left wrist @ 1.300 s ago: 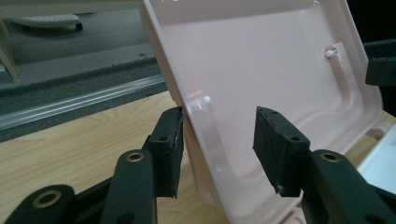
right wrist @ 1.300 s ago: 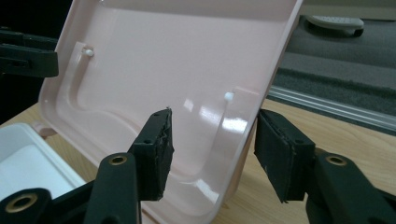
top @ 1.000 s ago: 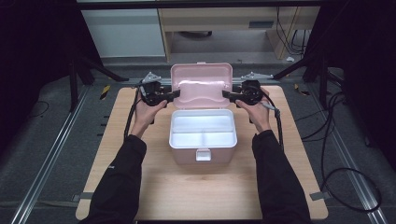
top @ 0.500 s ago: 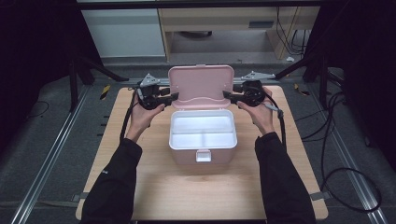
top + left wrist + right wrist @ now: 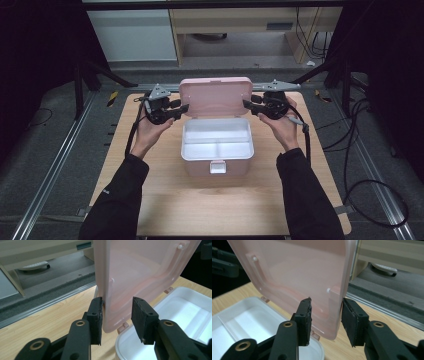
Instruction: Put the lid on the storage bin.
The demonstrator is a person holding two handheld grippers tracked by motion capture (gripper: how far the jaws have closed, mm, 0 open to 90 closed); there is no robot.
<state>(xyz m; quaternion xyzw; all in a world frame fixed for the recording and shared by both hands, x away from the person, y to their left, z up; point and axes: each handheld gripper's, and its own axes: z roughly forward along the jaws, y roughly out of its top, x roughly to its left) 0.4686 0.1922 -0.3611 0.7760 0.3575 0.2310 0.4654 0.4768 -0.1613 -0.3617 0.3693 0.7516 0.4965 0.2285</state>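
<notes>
Pink lid (image 5: 215, 96) between both hand-held grippers' parted jaws

A light wooden tabletop (image 5: 165, 200) with rounded corners sits on a dark grey carpeted floor (image 5: 45, 165). Two silver metal rails (image 5: 47, 175) run along the floor on either side of it, the right-hand one (image 5: 375, 175) crossed by black cables (image 5: 350, 135) that loop over the carpet. Beyond the table's far edge stands a white cabinet panel (image 5: 132, 35), and just beside it a pale wooden shelf unit (image 5: 235, 22) with an open recess beneath, where a round grey-and-white object (image 5: 33, 265) rests, too blurred to identify. Black stand legs (image 5: 92, 70) splay near the table's far left corner, close to a small yellow-and-black strip (image 5: 113, 97) on the floor.
</notes>
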